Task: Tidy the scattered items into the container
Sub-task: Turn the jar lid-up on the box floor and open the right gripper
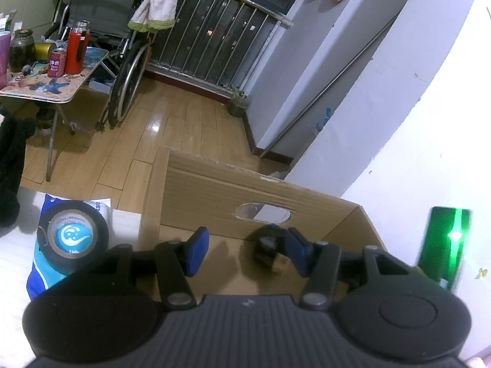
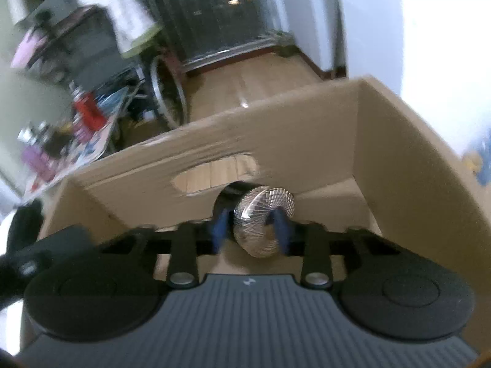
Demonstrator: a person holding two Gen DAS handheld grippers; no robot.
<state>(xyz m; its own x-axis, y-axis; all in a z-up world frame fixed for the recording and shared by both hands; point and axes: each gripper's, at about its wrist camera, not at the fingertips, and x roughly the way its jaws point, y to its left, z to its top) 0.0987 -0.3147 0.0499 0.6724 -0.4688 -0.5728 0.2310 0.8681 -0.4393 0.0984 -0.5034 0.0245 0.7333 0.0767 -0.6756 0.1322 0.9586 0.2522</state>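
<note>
Right gripper (image 2: 250, 228): blue pads clamped on a silver knurled disc (image 2: 262, 220), round, shiny, with a fine cross-hatched surface. It sits between the fingers, held over the open cardboard box (image 2: 383, 141). Corrugated brown walls; the far wall, straight ahead of the fingertips, has a ragged oval hand-hole cut through. View is motion-blurred, but the grip reads clearly.

Left gripper (image 1: 245, 250): jaws apart, nothing between the pads. It also points down into the box (image 1: 214, 190). A small dark blocky object (image 1: 267, 247) lies on the box floor just inside its right finger; touching or not, cannot tell. What it is, cannot tell either.

Outside the box, to the left of the left gripper: a black tape roll (image 1: 73, 234), glossy, lying flat on a blue and white pouch (image 1: 40, 273) on a white surface. To its right: a green translucent cylinder (image 1: 445, 245), upright, with a bright glint.

Beyond the box: wood plank floor (image 1: 172, 122), wheelchair (image 1: 122, 70), cluttered folding table (image 1: 46, 89).
</note>
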